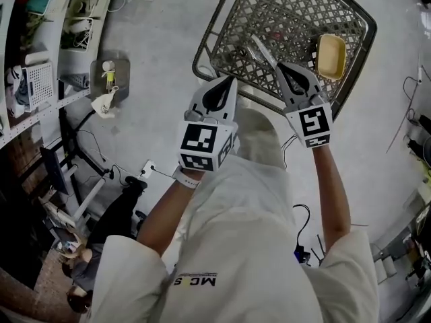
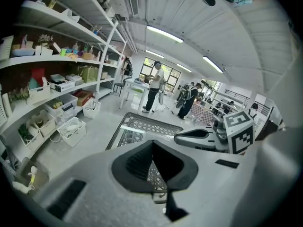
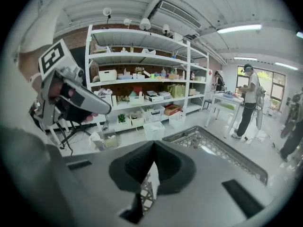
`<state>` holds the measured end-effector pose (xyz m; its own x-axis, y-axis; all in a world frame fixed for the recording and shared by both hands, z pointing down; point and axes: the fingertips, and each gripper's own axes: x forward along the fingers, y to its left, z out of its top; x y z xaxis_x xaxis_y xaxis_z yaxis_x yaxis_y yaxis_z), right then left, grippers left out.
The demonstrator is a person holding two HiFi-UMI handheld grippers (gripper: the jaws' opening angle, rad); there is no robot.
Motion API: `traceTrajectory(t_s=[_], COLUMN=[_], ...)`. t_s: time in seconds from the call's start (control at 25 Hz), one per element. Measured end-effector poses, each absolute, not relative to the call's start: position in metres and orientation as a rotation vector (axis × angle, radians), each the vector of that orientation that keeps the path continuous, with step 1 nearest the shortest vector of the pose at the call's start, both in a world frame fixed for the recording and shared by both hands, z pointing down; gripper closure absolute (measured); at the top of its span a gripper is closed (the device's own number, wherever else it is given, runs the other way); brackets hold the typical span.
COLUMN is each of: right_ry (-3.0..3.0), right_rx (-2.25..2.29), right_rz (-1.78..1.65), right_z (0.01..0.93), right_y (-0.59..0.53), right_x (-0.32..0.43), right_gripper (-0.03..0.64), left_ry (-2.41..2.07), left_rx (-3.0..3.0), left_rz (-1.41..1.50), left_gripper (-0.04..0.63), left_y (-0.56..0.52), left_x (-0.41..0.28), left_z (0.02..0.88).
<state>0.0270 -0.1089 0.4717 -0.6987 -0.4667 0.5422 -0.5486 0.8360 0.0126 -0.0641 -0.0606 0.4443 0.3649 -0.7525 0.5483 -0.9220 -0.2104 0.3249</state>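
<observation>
My left gripper (image 1: 229,81) and right gripper (image 1: 281,66) are held side by side over the near rim of a metal mesh basket (image 1: 222,29) on the grey floor. Both are shut, the jaw tips pressed together with nothing between them. A yellow oblong dish (image 1: 331,55) lies at the basket's right side, and a long shiny utensil (image 1: 261,50) rests on the mesh. The left gripper view shows its shut jaws (image 2: 152,145) above the basket (image 2: 137,124), with the right gripper (image 2: 194,135) alongside. The right gripper view has its shut jaws (image 3: 154,145), the left gripper (image 3: 71,96) and the basket (image 3: 213,143).
White shelving (image 1: 40,59) full of boxes and goods lines the left side. A grey bin (image 1: 108,76) with small items stands on the floor near it. White crates (image 2: 71,129) sit below the shelves. People (image 2: 154,86) stand at a far table. Cables (image 1: 404,106) trail at right.
</observation>
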Motion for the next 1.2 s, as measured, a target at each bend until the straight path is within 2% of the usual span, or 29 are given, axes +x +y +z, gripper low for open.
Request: traceTrajectory(t_s=[0.72,1.2], right_ry=[-2.708,-2.731], right_rx=[1.075,1.318], right_rz=[0.120,0.068], right_z=[0.283,0.223], right_y=[-0.111,-0.083], right_x=[0.076,0.131], right_gripper=[0.601,0.601], left_ry=[-1.477,-1.534], left_rx=[2.205,2.364], left_rz=[0.240,0.138], left_gripper=[0.574,0.574], left_y=[-0.081,-0.080], left_x=[-0.048,-0.032], left_z=[0.347,0.278])
